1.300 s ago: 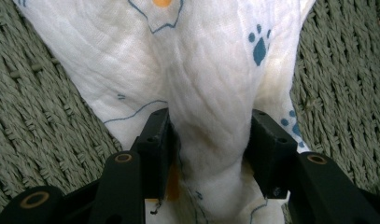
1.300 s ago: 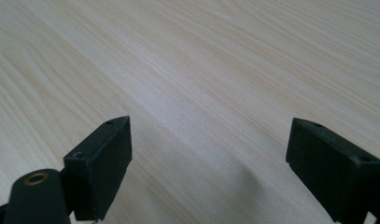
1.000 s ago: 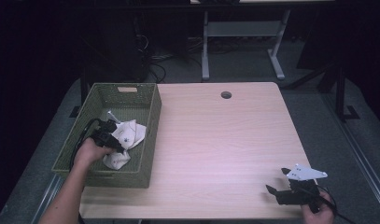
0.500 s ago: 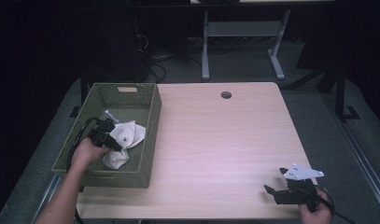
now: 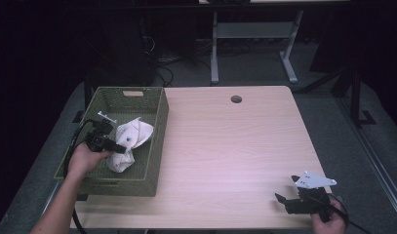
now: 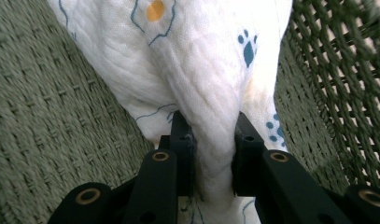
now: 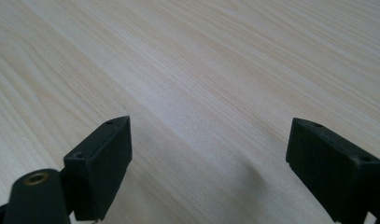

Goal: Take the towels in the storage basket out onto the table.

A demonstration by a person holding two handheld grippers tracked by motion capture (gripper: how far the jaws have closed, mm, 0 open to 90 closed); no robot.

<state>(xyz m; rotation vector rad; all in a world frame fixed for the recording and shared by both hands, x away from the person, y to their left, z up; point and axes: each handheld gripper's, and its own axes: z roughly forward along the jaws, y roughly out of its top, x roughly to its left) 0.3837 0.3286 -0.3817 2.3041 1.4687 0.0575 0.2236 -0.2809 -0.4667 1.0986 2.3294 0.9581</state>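
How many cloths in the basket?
1 visible: a white printed cloth lying inside the green woven basket at the table's left, pinched by the left gripper. More could be hidden beneath it; can't tell.

A light wooden table [image 5: 225,146] (round cable hole [image 5: 236,99] near its far edge) stands before a grey metal frame [image 5: 249,34].

white cloth [image 6: 197,70] (blue pawprints), green basket [image 5: 137,183] — woven
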